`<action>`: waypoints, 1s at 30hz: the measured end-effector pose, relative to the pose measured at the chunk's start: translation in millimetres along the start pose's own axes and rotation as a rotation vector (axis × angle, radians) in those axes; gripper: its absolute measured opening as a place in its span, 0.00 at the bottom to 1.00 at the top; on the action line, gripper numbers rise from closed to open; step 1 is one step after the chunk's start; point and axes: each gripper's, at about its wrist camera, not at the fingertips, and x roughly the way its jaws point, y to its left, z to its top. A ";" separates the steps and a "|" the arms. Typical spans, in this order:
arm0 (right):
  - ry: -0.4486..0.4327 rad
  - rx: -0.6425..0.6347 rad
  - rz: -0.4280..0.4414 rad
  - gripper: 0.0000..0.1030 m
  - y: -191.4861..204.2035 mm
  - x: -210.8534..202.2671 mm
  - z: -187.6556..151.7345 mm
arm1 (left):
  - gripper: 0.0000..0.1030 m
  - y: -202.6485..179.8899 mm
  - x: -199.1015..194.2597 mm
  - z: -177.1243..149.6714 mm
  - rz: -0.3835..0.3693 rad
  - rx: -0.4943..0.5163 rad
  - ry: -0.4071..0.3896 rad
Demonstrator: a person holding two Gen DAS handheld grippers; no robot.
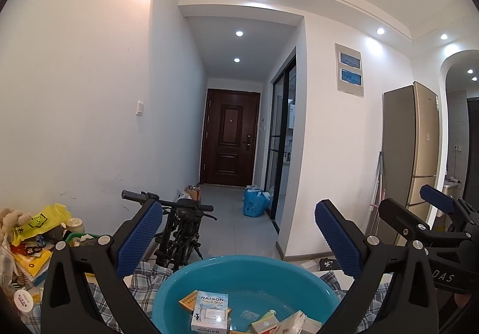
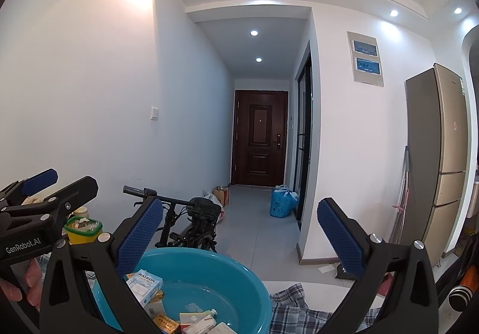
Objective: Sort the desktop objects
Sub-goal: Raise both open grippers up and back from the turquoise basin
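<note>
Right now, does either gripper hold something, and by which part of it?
Nothing is held. The left gripper and the right gripper are both open, with no object between the fingers, above the blue basin with small boxes in it.

A home hallway: front door, fridge, parked bicycle.

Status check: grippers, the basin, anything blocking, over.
Left gripper open, empty; right gripper open, empty. Both raised above the teal basin, which holds the RAISON box and other small boxes. Nothing in the way.
</note>
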 end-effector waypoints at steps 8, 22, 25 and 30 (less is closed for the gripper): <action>0.000 -0.004 -0.004 1.00 -0.6 -0.5 0.0 | 1.00 -9.0 1.7 -2.7 -0.007 0.036 0.015; 0.007 0.022 -0.012 1.00 -11.4 0.3 0.1 | 1.00 -9.3 4.7 -3.2 0.021 0.046 0.023; 0.011 0.027 -0.016 1.00 -14.2 1.3 -0.2 | 1.00 -6.7 5.1 -3.7 0.026 0.043 0.024; 0.014 0.040 -0.014 1.00 -17.2 2.8 -0.6 | 1.00 -5.4 5.9 -4.3 0.033 0.056 0.025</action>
